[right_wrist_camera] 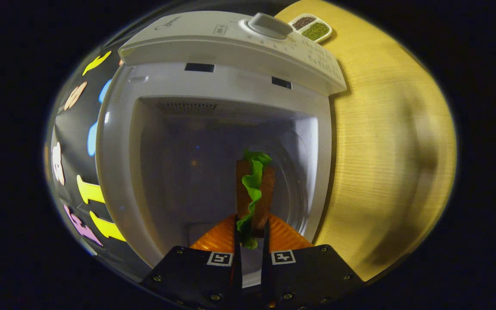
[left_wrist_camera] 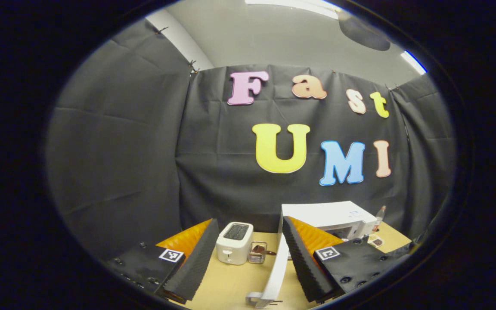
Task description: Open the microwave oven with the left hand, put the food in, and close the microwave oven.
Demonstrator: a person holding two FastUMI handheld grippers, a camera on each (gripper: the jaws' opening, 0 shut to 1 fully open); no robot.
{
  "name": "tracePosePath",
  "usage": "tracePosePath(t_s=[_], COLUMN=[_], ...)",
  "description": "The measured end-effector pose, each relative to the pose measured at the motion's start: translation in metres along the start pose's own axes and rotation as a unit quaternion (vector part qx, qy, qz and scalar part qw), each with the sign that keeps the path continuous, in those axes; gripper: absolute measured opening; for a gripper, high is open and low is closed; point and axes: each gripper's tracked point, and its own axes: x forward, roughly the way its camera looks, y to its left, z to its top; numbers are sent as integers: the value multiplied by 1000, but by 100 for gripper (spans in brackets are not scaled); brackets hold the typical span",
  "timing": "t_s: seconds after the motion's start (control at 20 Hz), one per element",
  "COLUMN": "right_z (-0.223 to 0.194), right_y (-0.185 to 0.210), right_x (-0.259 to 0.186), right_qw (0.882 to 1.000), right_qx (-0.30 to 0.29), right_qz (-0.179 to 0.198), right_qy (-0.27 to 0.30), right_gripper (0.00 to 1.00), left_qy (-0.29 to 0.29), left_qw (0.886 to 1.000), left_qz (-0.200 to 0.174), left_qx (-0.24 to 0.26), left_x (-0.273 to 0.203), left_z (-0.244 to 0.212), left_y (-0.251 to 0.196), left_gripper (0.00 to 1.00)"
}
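— Right gripper?
— Nearly closed, both fingers pressing on one sandwich: brown bread slices with a green lettuce leaf between, held on edge. Pointed into the open cavity of the microwave oven, with the sandwich in front of that opening; cannot tell whether past the threshold or touching the floor inside.

— And the left gripper?
— Spread wide, gripping nothing. Frames the edge of the open microwave door, which stands between the two fingers, just beside the right-hand one; cannot tell if touching.

— Count of things?
— One microwave, white, on the wooden table. One control panel with one round dial. One white toaster with two slots on top. One small metal rack just beside the toaster. One bottle behind the microwave. One white two-compartment dish, dark grains in one half, green in the other.

— Hidden or hard to read?
— Lower end of the sandwich covered by the fingers. Back of the cavity dim. Bottom of the door cut off at the picture's edge. Small flat item near the bottle too small to identify.
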Motion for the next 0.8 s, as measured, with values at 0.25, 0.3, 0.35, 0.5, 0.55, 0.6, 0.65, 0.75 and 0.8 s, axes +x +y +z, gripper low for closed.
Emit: tracePosePath(t_s=[0.25, 0.3, 0.35, 0.5, 0.55, 0.6, 0.65, 0.75, 0.8], right_z=[-10, -14, -16, -14, -12, -8, -4, 6, 12], right_y=[5, 4, -1, 1, -1, -2, -1, 3, 7], right_x=[25, 29, 22, 15, 8, 3, -2, -18, -27], right_qw=[1000, 1000, 999, 999, 998, 998, 998, 997, 996], right_qx=[-12, -23, -38, -38, -43, -53, -60, -72, -79], right_qz=[-1, -7, -16, -10, -13, -13, -10, 2, 10], right_qy=[4, 13, 19, 32, 36, 35, 33, 35, 35], right_gripper=[27, 28, 35, 69, 98, 97, 98, 97, 98], left_qy=[11, 12, 13, 4, 0, -2, -3, -6, -9], left_qw=[1000, 1000, 1000, 1000, 1000, 1000, 1000, 999, 999], left_qz=[7, 3, -1, -12, -17, -24, -30, -44, -52], left_qx=[-5, -6, -7, -6, -7, -8, -7, -6, -7], left_x=[14, 18, 21, 29, 30, 32, 34, 33, 32], left_z=[-7, -9, -10, -5, -5, -3, -4, -2, 1], left_y=[4, -1, -3, -12, -15, -19, -23, -31, -35], left_gripper=[95, 97, 97, 98, 98, 98, 98, 98, 98])
